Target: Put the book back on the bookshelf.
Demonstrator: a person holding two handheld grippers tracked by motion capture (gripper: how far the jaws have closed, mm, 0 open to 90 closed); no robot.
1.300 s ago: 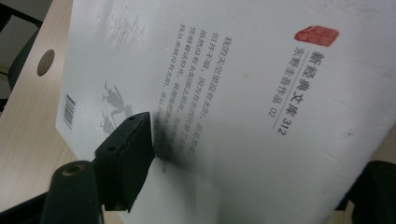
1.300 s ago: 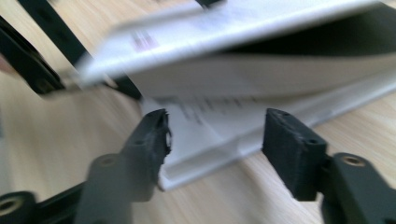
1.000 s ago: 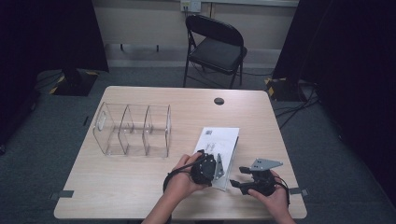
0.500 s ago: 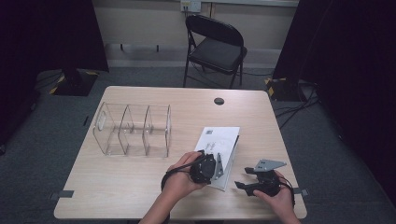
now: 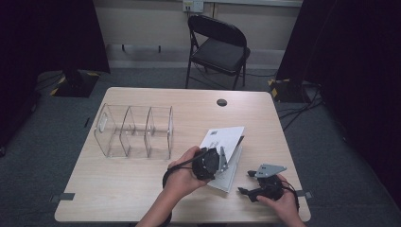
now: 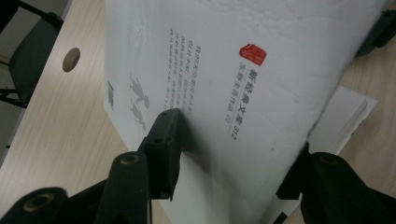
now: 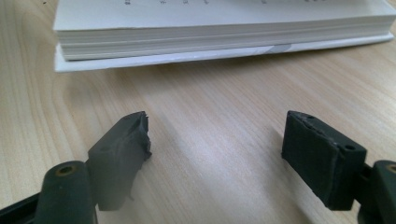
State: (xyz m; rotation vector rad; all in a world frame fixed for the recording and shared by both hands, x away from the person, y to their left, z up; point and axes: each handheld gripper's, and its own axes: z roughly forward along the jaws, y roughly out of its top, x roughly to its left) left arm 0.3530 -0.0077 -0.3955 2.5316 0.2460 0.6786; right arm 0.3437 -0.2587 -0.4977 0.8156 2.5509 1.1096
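Overhead, the high view shows a pale wooden table [image 5: 142, 189] with a clear plastic organizer [image 5: 135, 131] of three compartments standing at its left half, well apart from a white book [image 5: 226, 151] lying right of the middle. The left hand-held gripper [image 5: 218, 160] sits at the book's near left side, and the book's front cover [image 5: 223, 138] is raised off the pages, tilted up from the stack. The right hand-held gripper [image 5: 257, 188] rests low near the table's front right edge, just beside the book without touching it. A black folding chair [image 5: 217, 47] stands beyond the far edge. Next, the left gripper view has the cover [image 6: 243, 79] between the black jaws, which have just been closing and now pinch it from both faces; red and grey print runs across the white sheet, and the rest of the book [image 6: 350, 116] lies on the table underneath. Lastly, the right gripper view looks along wide-spread jaws that have just been opening, with bare table [image 7: 215, 140] between them and the book's page edge [image 7: 219, 39] lying flat ahead, apart from the pads.
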